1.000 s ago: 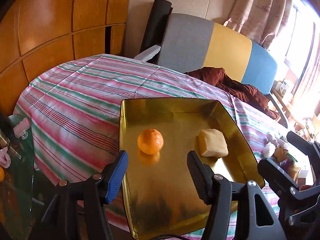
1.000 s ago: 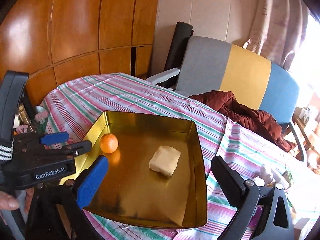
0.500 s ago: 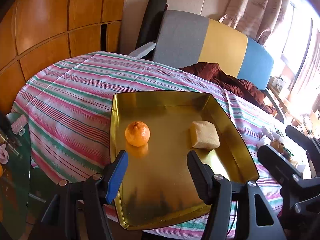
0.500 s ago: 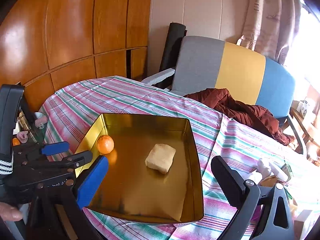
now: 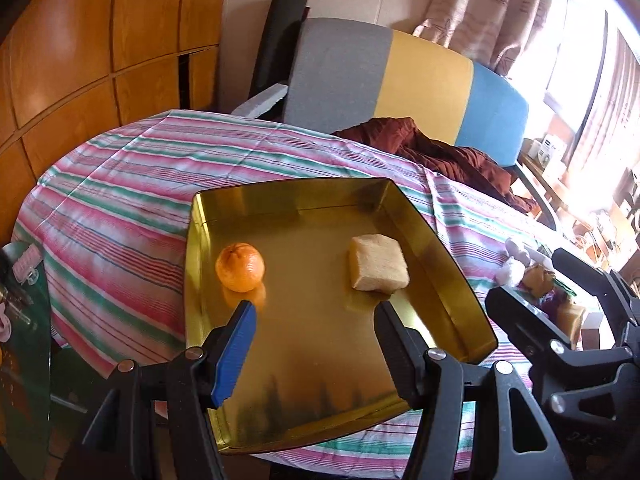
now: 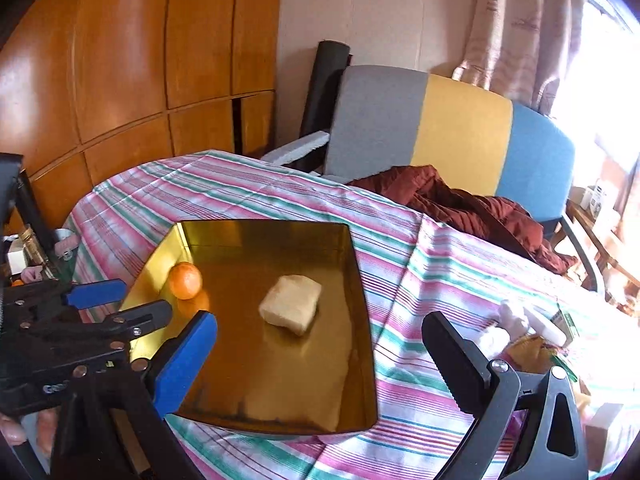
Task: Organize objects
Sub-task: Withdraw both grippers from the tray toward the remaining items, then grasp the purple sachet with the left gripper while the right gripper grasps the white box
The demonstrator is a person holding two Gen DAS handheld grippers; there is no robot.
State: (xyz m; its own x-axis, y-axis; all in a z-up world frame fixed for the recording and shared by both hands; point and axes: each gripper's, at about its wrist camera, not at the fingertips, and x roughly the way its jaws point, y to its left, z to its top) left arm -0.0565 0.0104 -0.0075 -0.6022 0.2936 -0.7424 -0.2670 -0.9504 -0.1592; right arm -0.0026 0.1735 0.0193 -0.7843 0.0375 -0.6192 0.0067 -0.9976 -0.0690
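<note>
Left wrist view: the left claw (image 5: 314, 322) hangs wide and empty over the gold tray (image 5: 436, 256) on the striped worktop (image 5: 120, 208) — orange (image 5: 240, 267) left, bread piece (image 5: 378, 269) right. Right claw (image 6: 320, 332) also gapes wide, empty.

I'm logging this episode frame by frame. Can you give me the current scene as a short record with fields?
surface: table with striped cloth
container: gold tray, open, on the cloth
tray contents: orange at its left side; pale bread-like block at its right side; apart from each other
left gripper: open, empty, above the tray's near part
right gripper: open, empty
beside tray: small cluttered items on the right
</note>
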